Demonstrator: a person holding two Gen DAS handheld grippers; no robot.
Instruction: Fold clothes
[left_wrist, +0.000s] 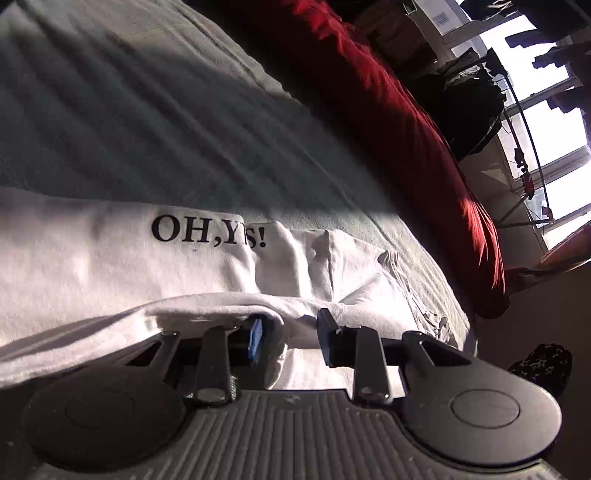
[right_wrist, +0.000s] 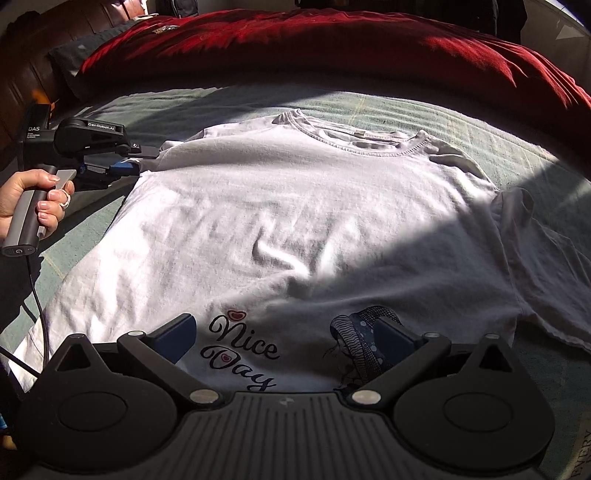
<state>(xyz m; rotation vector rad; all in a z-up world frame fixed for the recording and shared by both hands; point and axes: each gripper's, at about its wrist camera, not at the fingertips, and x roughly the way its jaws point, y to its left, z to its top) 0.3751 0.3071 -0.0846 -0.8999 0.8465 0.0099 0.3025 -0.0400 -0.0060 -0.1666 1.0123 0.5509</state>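
T-shirt: a white T-shirt (right_wrist: 295, 206) lies flat, print side up, on the pale green bed cover (right_wrist: 480, 122), collar toward the far edge of the bed, hem toward the near edge; its left sleeve points to the bed's left edge, the right sleeve is spread flat toward the right edge.
Bed: it carries everything; a red blanket (right_wrist: 295, 40) is heaped along its far edge, well apart from the shirt.
Step in hand: by the look of it, taking the left sleeve to start the first fold inward.
Left gripper: the left gripper (right_wrist: 135, 164) is at the left sleeve; from its own camera a fold of white cloth is draped over one blue-padded finger (left_wrist: 255, 338), the other finger stands beside it with a gap, so the fingers are partly closed around cloth but not visibly pinching it.
Right gripper: the right gripper (right_wrist: 288, 341) hovers over the hem near the printed words, fingers wide apart and holding nothing.
Doing it well: close fully on both sleeve layers before lifting, then carry the sleeve low across the chest so the body stays flat; the right fingers could pin the hem.
In the way: little; wrinkles mid-chest and a hard shadow over the right side may hide the seam; the handle's cable (right_wrist: 37, 295) hangs by the left hem corner.
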